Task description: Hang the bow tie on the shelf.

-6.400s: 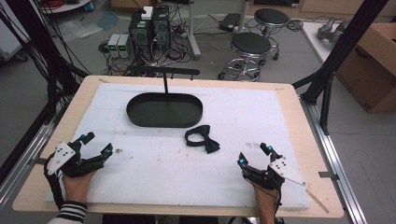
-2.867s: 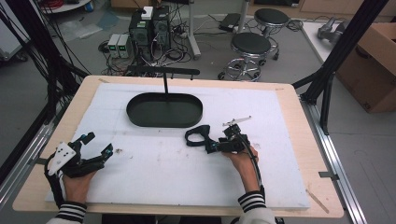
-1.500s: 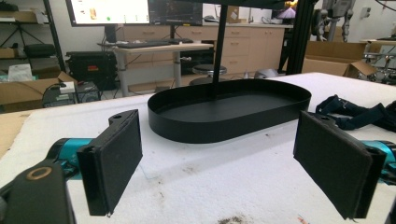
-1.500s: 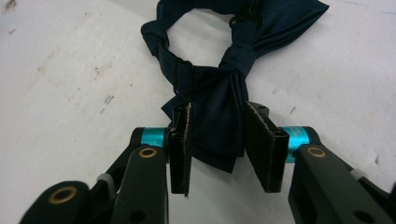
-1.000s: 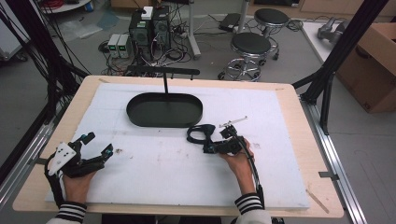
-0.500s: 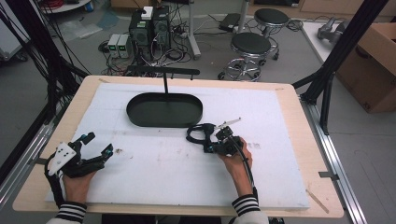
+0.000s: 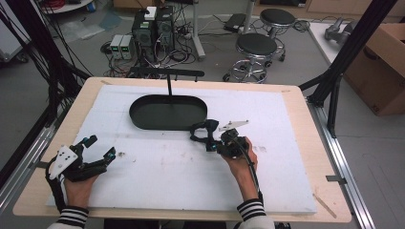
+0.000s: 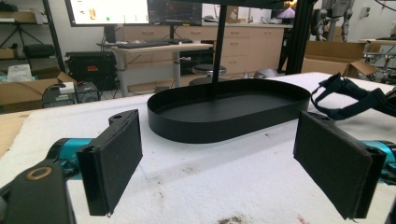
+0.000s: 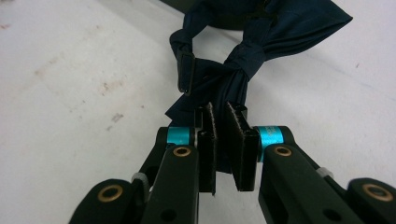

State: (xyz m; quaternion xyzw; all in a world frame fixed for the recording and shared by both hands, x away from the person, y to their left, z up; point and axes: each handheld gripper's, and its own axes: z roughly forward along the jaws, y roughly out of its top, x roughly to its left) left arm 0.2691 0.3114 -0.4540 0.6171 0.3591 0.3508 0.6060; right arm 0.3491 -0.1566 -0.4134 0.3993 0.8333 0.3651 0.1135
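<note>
My right gripper [image 9: 223, 140] pinching dark blue bow tie [image 9: 243, 60], jaws just closed, fabric caught between pads. Bow tie lies on white counter [image 7: 167, 171], just beside near rim of black oval tray [image 7: 167, 112], strap looping toward tray. My left gripper [image 8: 219, 158] spread wide, nothing between pads, resting low at near left corner of counter, well apart from bow tie.

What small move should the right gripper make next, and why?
Probably lift a little and carry toward the tray. The right gripper has just closed on the bow tie, which lies on the table beside the tray.
</note>
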